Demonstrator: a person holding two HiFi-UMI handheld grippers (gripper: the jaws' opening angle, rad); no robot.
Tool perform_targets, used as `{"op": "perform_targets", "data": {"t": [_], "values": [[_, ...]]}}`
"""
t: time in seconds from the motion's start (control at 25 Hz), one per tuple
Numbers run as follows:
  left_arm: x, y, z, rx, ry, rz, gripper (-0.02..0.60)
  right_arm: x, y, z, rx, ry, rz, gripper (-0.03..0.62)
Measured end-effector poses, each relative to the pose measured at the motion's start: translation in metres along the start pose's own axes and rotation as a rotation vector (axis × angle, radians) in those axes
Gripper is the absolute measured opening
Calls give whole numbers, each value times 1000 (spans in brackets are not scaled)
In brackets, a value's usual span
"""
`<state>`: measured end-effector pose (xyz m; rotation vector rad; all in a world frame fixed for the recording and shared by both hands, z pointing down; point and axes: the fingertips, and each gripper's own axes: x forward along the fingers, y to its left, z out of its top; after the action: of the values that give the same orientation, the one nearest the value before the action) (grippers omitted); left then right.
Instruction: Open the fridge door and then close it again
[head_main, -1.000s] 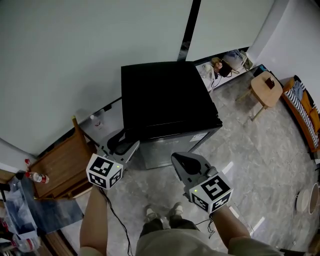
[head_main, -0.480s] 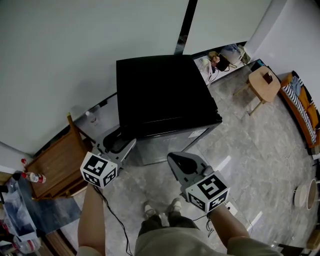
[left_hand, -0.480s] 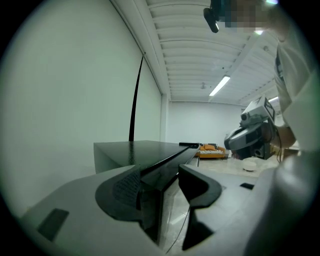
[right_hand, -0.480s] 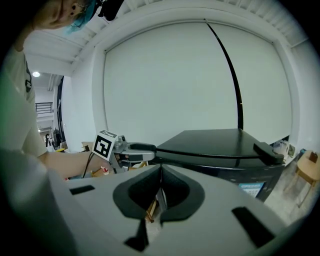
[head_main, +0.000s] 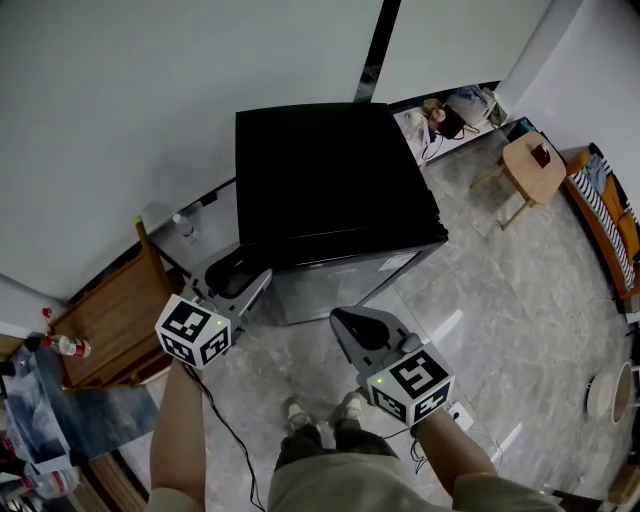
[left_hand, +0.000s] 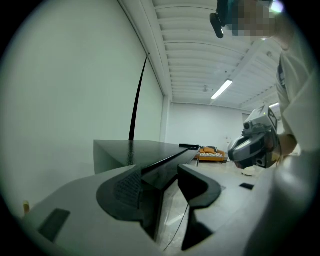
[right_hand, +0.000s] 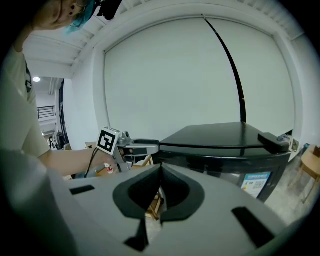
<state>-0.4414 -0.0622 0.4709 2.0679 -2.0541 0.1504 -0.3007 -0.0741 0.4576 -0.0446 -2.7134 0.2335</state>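
A black mini fridge stands against the wall, its grey door closed and facing me. My left gripper is at the fridge's front left corner. Its jaws stand open in the left gripper view, with the fridge's top front edge running between them. My right gripper hangs in front of the door, apart from it, its jaws shut with nothing in them. The right gripper view shows the fridge ahead and the left gripper at its corner.
A wooden chair stands left of the fridge, with bottles beside it. A small round stool and a striped sofa stand to the right. Clutter lies behind the fridge. A cable trails past my feet.
My right gripper has sunk a little in front of the door. The left gripper stays at the fridge's corner, and the door is still closed.
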Motion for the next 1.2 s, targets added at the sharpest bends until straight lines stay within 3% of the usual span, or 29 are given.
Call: {"op": "perform_targets", "data": {"t": [0.4,0.88,1.2], "values": [[1,-1,-1,32,23,32,229,-9,-3,-8,10,5,1,-3],[0,-2,-2,4,19,51,229,-21,-5,-17,16,9,-9,-3],[-25,-38,-9,19,20,54,213,-29,-4,-18,10,12,-14,-3]]}}
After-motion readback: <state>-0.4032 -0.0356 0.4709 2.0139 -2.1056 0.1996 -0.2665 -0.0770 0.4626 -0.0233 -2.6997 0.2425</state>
